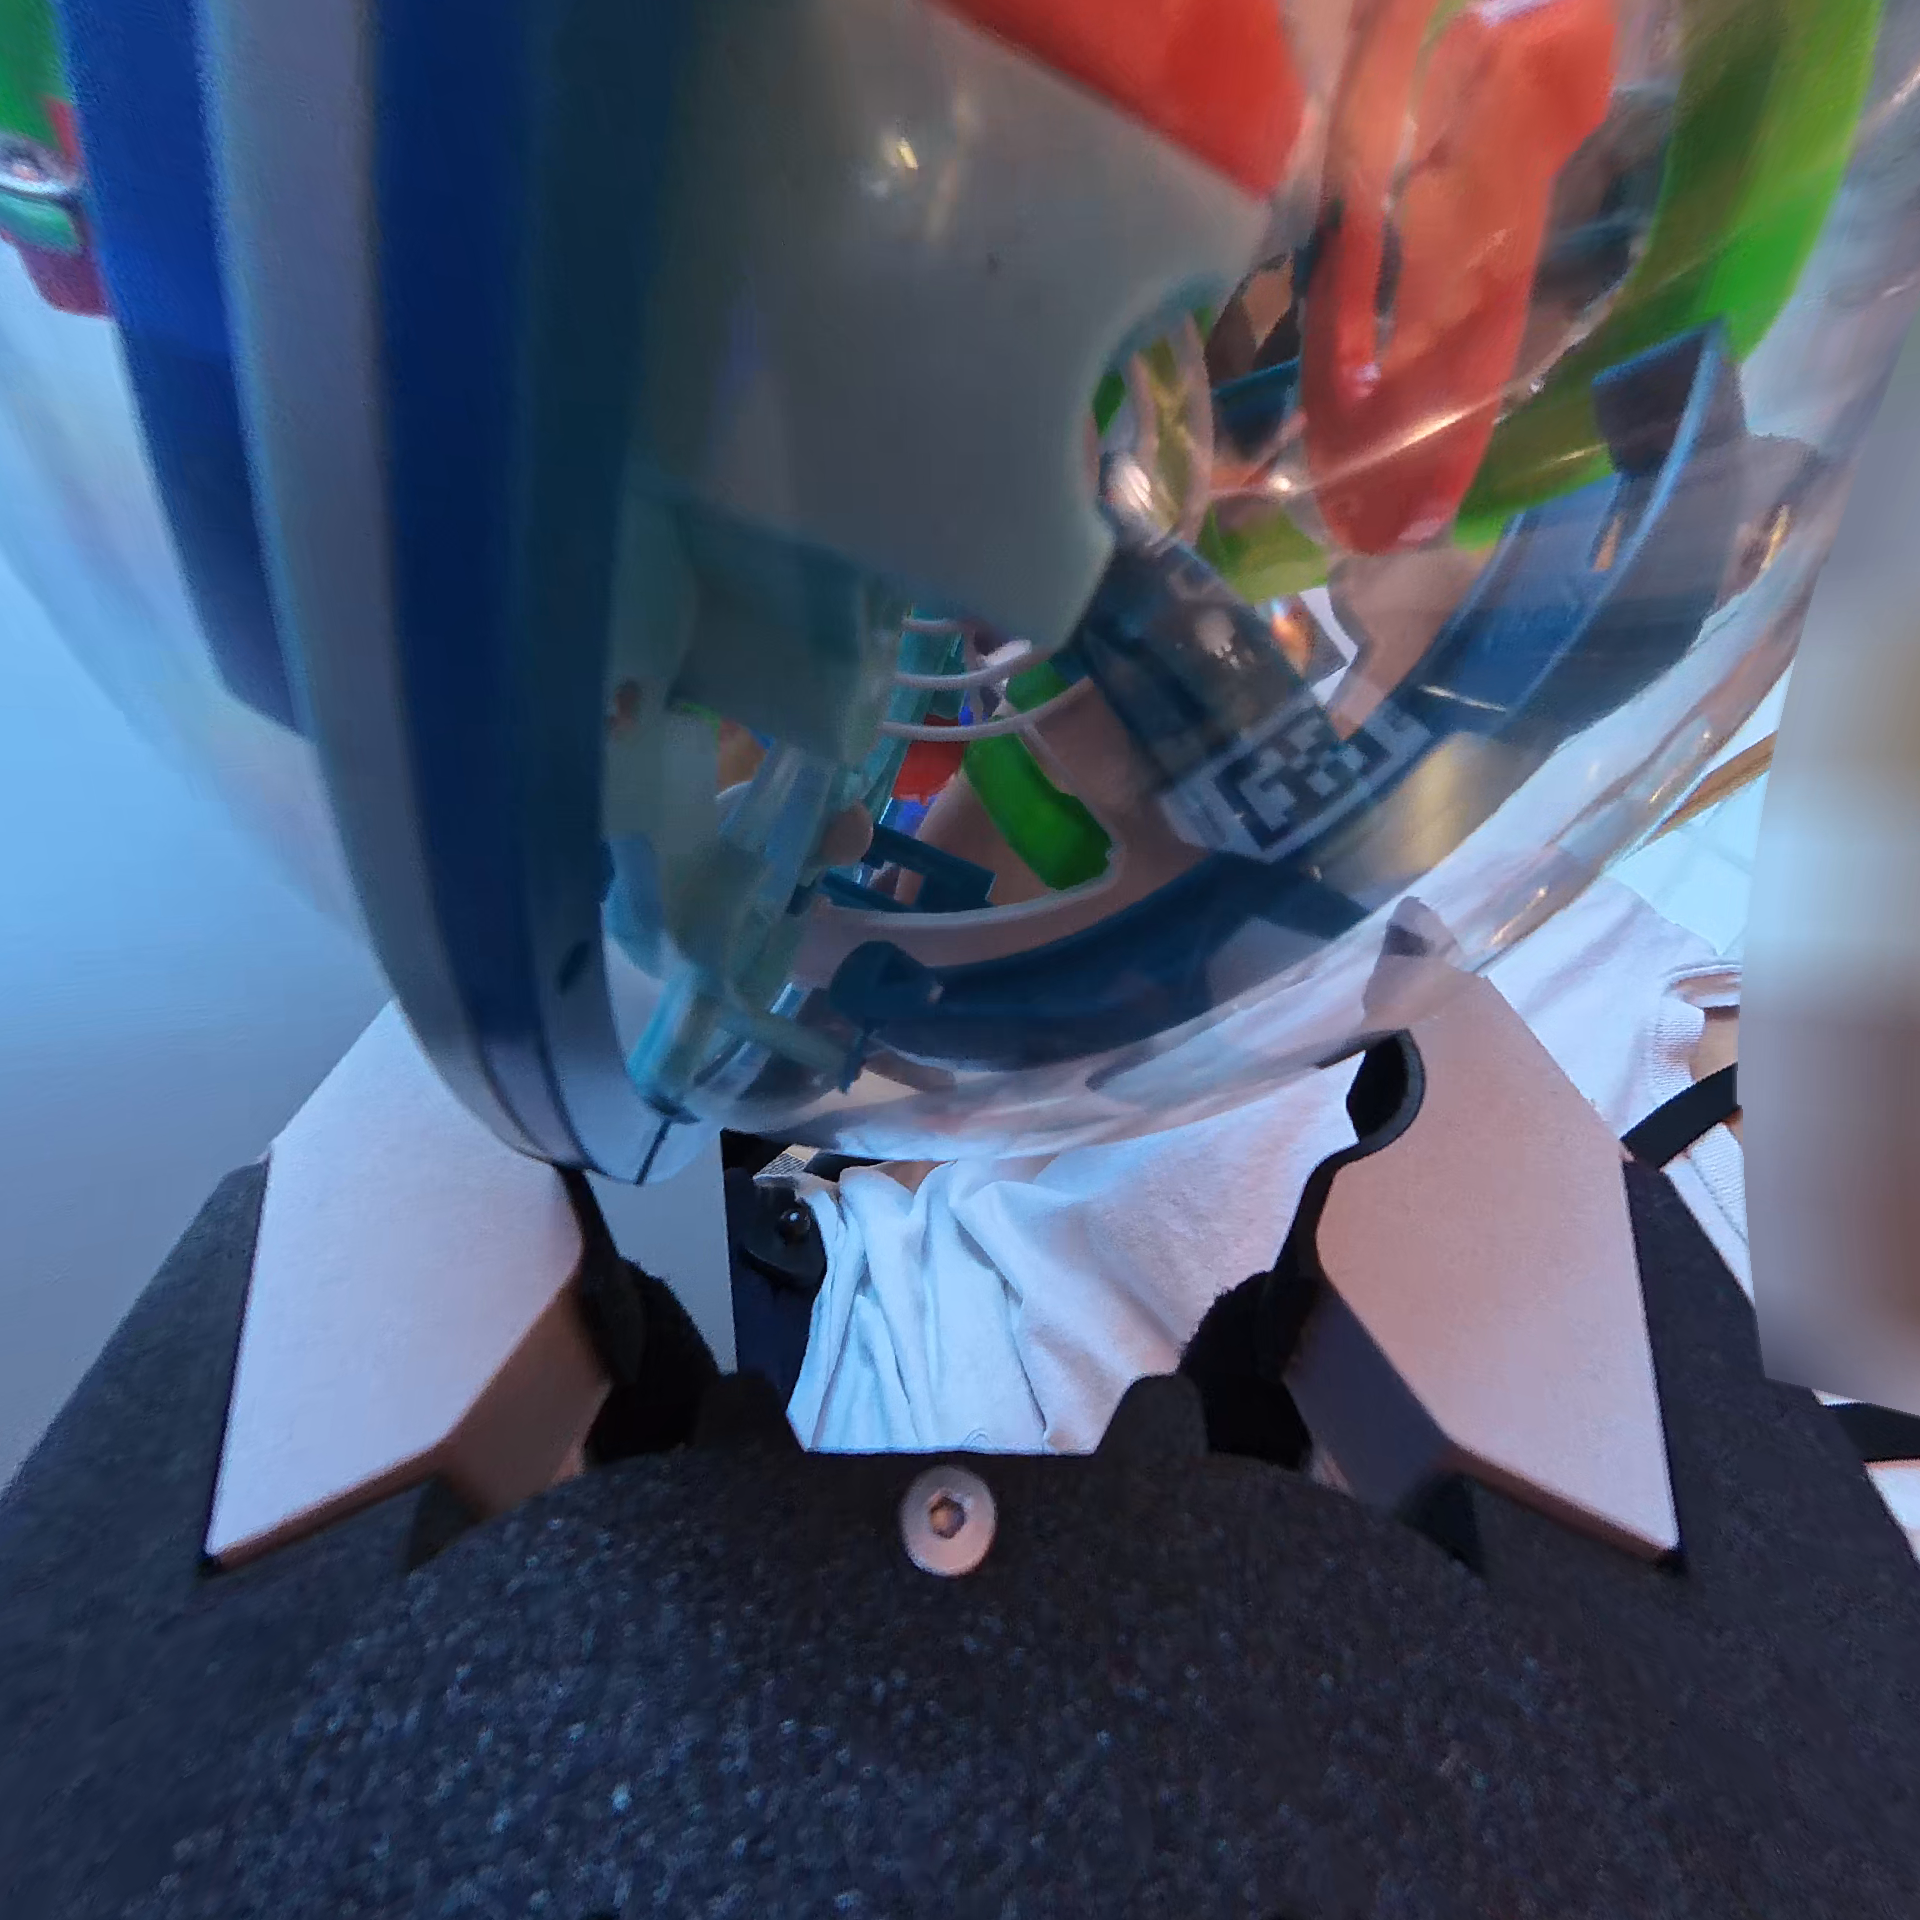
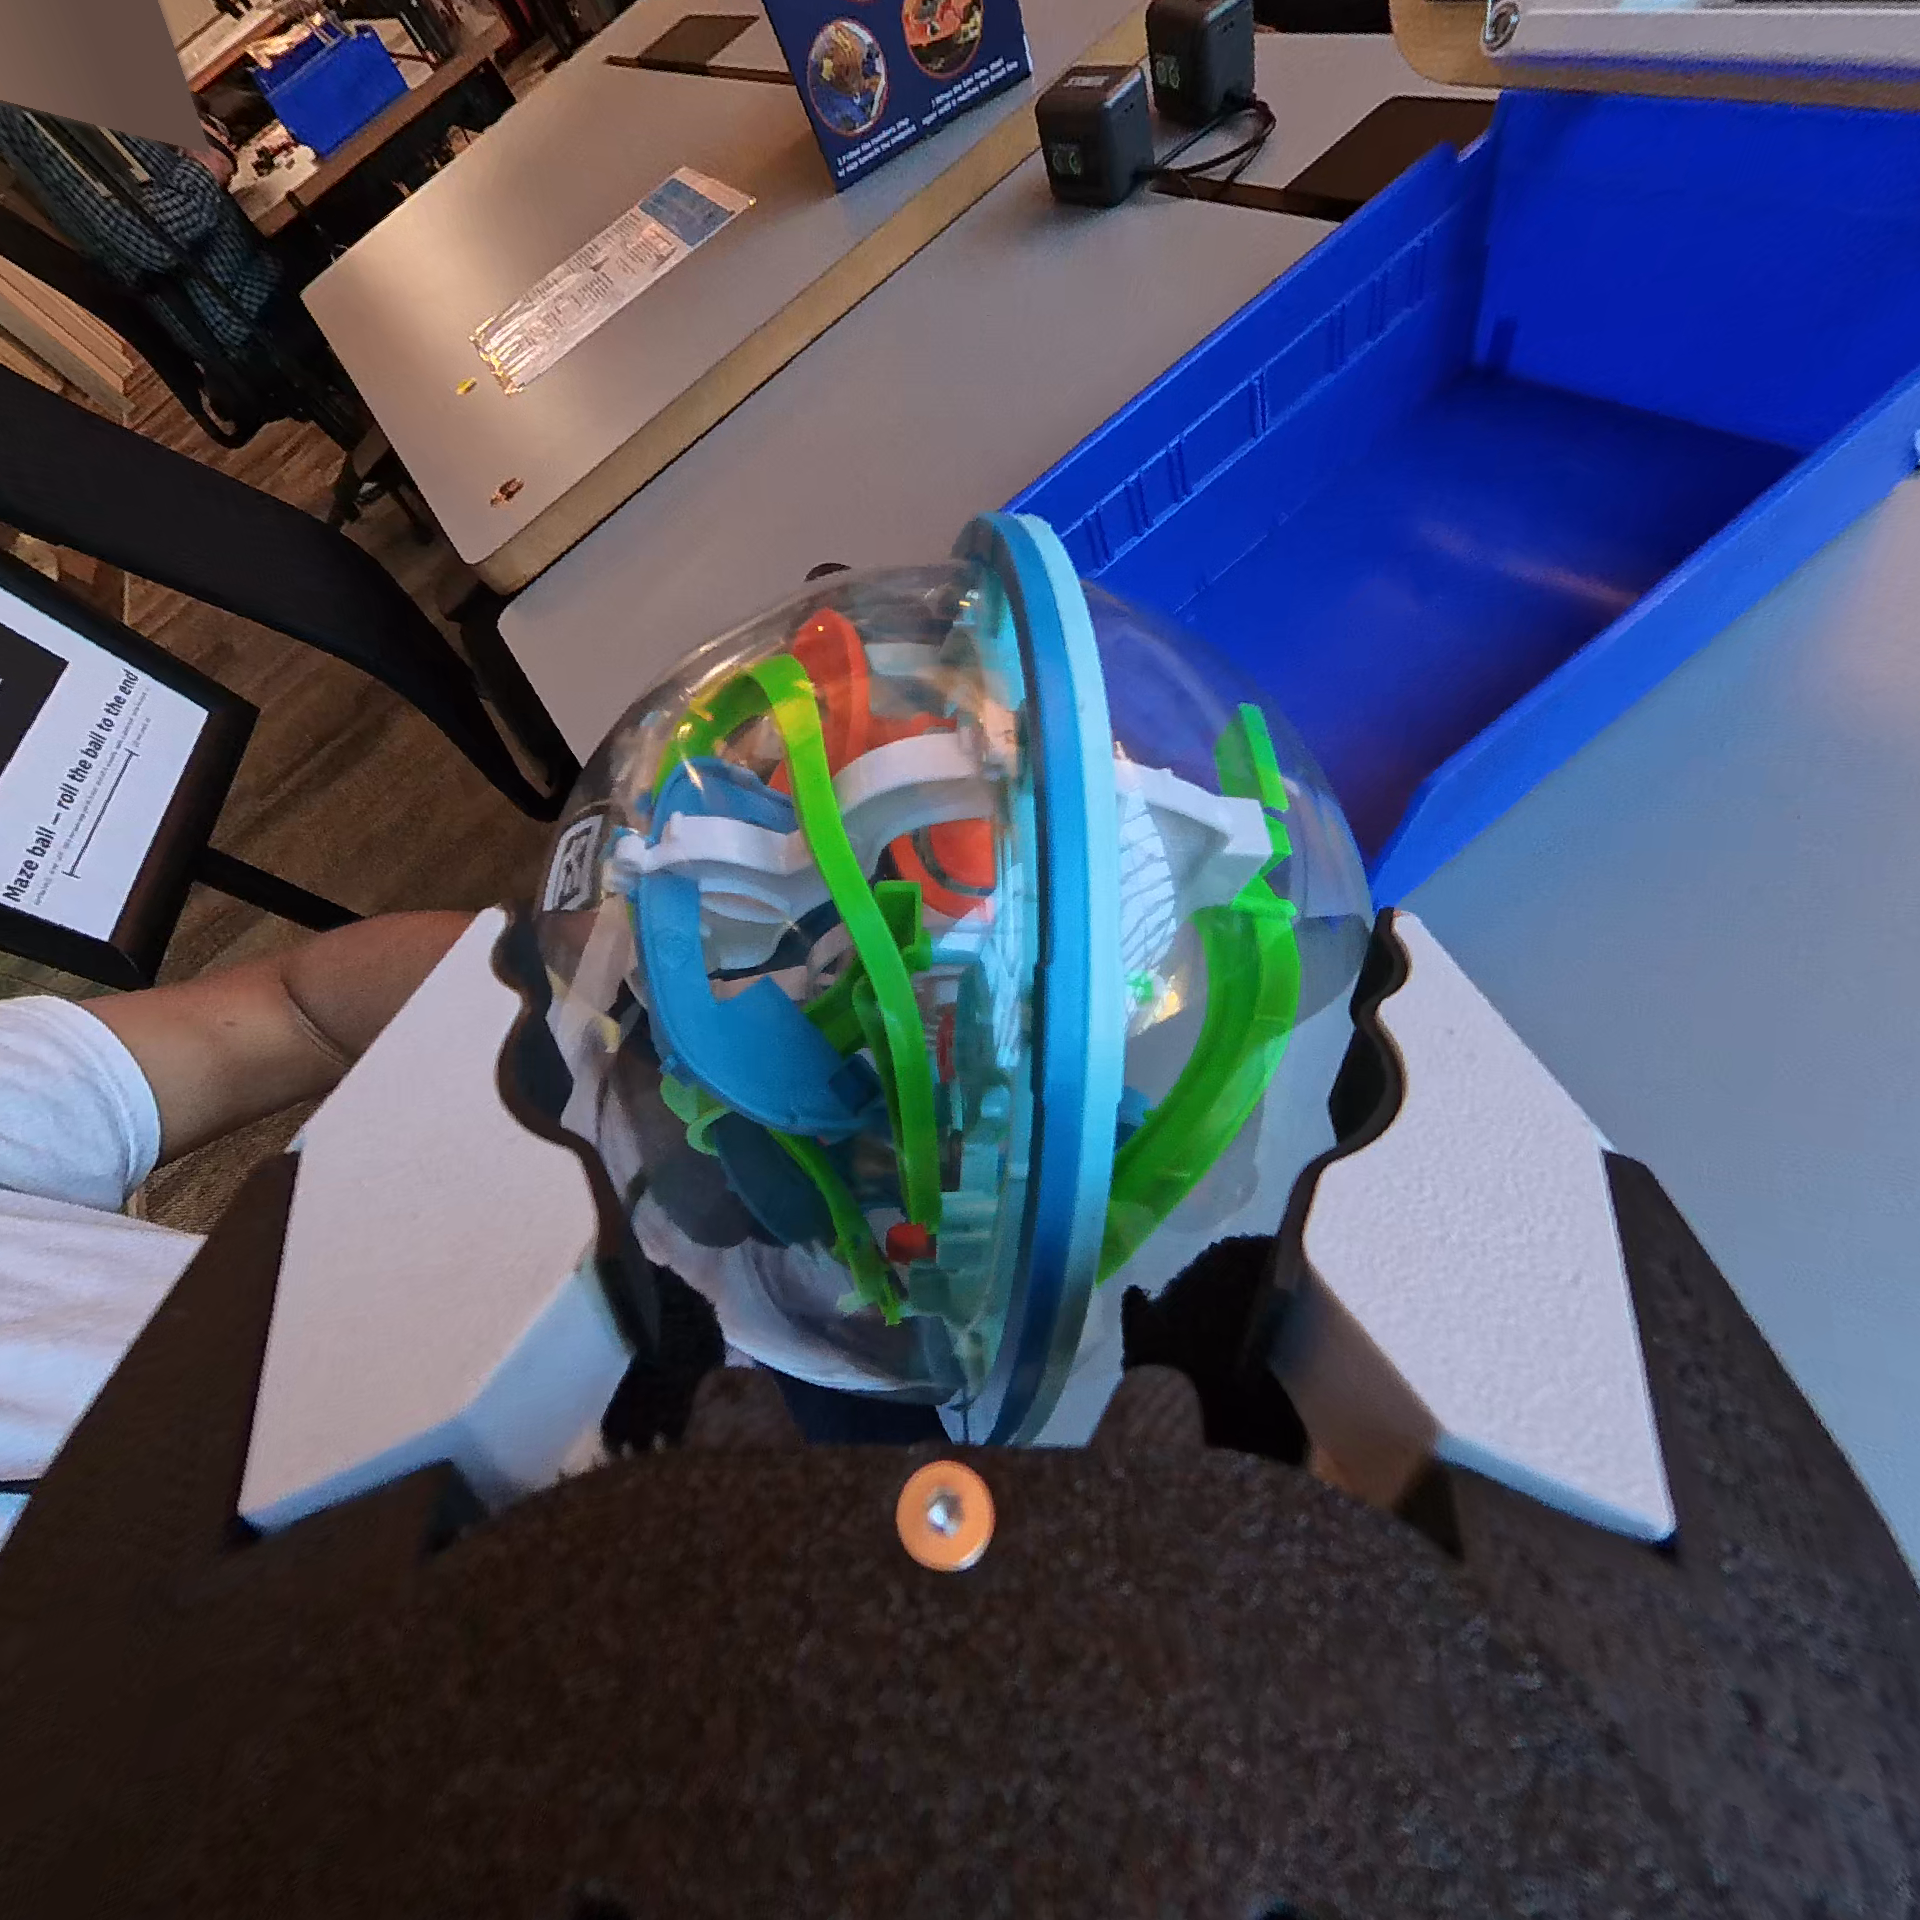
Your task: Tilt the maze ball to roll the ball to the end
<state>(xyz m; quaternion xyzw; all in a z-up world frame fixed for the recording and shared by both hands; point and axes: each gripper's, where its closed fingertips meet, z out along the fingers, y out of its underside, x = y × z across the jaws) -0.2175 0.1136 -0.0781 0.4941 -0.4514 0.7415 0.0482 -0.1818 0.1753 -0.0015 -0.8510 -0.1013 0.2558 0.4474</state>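
Note:
The maze ball (image 2: 935, 987) is a clear sphere with a blue and white equator ring and green, orange, blue and white tracks inside. My right gripper (image 2: 951, 935) is shut on it, one finger on each side, and holds it above the grey table (image 2: 1714, 831). In the left wrist view the maze ball (image 1: 831, 520) fills the top, very close and blurred. My left gripper (image 1: 982, 1112) is wide open, and both fingertips touch the sphere's underside. I cannot pick out the small ball inside.
An empty blue bin (image 2: 1507, 540) lies on the table just behind the sphere. A person's arm (image 2: 312, 1008) and white shirt (image 1: 987, 1299) are close by. A framed sign (image 2: 94, 800) and a black chair (image 2: 260, 582) stand left. Small black boxes (image 2: 1101, 135) sit far back.

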